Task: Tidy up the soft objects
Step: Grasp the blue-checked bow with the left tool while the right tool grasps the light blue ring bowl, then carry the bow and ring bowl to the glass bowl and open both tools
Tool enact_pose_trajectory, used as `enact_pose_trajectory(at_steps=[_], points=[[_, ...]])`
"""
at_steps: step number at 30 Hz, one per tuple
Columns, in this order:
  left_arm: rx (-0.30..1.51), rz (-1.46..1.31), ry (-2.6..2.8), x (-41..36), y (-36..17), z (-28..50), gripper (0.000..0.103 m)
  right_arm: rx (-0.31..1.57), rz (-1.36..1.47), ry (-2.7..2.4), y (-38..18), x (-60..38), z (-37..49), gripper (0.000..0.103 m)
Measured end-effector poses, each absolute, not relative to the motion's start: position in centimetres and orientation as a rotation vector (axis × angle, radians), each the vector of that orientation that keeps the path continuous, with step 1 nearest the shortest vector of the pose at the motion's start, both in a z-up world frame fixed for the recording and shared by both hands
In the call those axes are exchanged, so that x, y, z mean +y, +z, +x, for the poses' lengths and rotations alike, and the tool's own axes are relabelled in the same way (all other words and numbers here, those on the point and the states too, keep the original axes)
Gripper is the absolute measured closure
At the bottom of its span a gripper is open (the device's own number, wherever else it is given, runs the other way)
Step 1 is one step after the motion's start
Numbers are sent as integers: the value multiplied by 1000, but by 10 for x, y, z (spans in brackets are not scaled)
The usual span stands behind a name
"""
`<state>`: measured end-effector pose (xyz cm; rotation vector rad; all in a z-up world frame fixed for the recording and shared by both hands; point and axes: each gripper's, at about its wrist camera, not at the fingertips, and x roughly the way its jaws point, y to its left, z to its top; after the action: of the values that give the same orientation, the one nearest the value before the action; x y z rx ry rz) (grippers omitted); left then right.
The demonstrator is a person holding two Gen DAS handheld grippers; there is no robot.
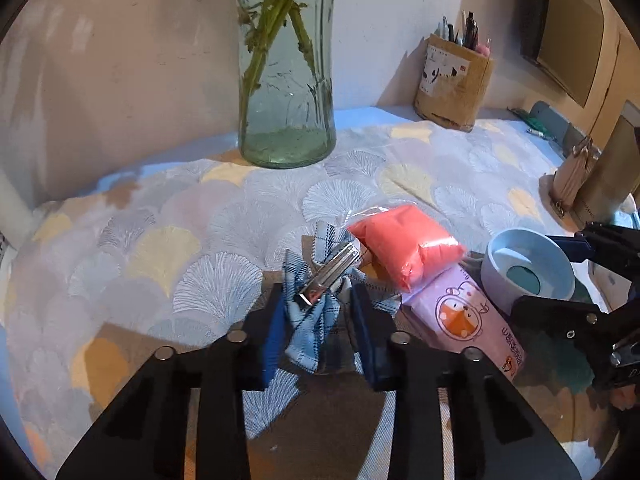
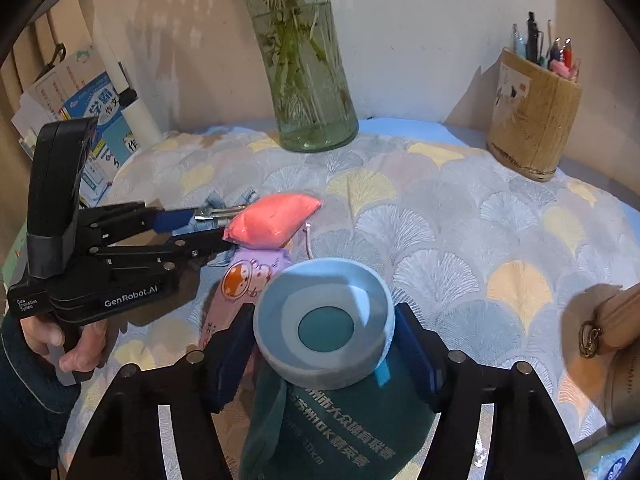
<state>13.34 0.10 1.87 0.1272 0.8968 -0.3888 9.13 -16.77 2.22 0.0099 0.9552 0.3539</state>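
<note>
My left gripper (image 1: 318, 320) is open, its blue pads on either side of a blue plaid bow hair clip (image 1: 316, 300) with a silver metal clasp, lying on the patterned cloth. A pink soft bag (image 1: 404, 246) sits on a purple tissue pack (image 1: 468, 316) just right of it. My right gripper (image 2: 324, 344) is shut on a light blue round cup-like lid (image 2: 324, 320) that sits on a dark green folded cloth (image 2: 340, 432). In the right wrist view the left gripper (image 2: 208, 224) reaches toward the pink bag (image 2: 272, 220).
A tall glass vase (image 1: 286, 80) with green stems stands at the back. A brown pen holder (image 2: 534, 116) stands at back right. Books (image 2: 96, 120) lean at the left. A beige pouch (image 2: 612, 320) lies at the right edge. A patterned cloth (image 2: 460, 220) covers the table.
</note>
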Motion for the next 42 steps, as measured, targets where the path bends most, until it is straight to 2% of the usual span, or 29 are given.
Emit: enact_pose_trajectory(at_steps=[4,13,22,28,29,31,33,34,35,37,42], points=[[882,74,-385,8,26,131,85,911,27,340,29,-173,85,37],[807,57,-405,7,60,101,90,803,38,331,71,-178,52,37],[773,1,-472,11,87,57,90,747,75,316,97,-188,6,37],[876,-83,-500,29,66,13,89,769,139,321,95,-197,-34,37],[900,-81,-497,30,60,8,87,778,143,321,90,-198,-45,37],[932,-6,-455,29,47,-5,72,804,167,319,76,-201,-63,37],[941,74,-435,25,39,-13,69,850,195,302,56,-207,-75,37],[955,93,-439,24,35,-14,57,865,198,285,47,-209,-78,37],[972,112,-450,23,31,-15,32,883,206,276,36,-211,-81,37],[936,137,-427,22,30,-18,12,902,219,264,25,-214,-82,36],[934,201,-344,20,24,-11,10,925,316,274,9,-222,-78,34]])
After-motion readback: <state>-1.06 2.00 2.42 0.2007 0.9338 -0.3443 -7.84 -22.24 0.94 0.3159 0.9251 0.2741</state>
